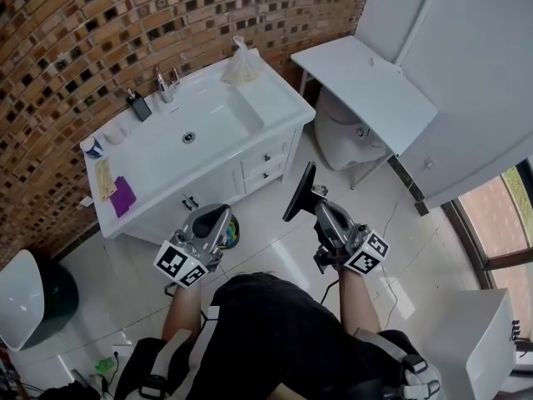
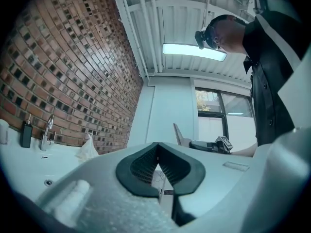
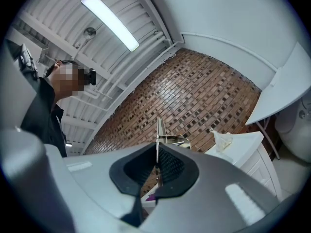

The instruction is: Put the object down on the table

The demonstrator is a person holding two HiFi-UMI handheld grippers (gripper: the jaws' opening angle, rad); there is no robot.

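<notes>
The head view looks steeply down from above the person's lap onto the floor and the white sink worktop [image 1: 271,98], which stands near, against the brick wall [image 1: 100,32]. The left gripper view sits low and tilts up toward ceiling and window. It catches the right hand-held gripper [image 2: 190,142] side-on with the thin panel [image 2: 178,132] it clamps. The right gripper view, close behind its own jaws, tilts up at the brick wall. All three share the plastic bag [image 1: 241,65] on the worktop.

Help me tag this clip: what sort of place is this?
Probably a bathroom: a white vanity with a sink, a faucet and soap dispenser at its back edge, and a glossy tiled floor.
</notes>
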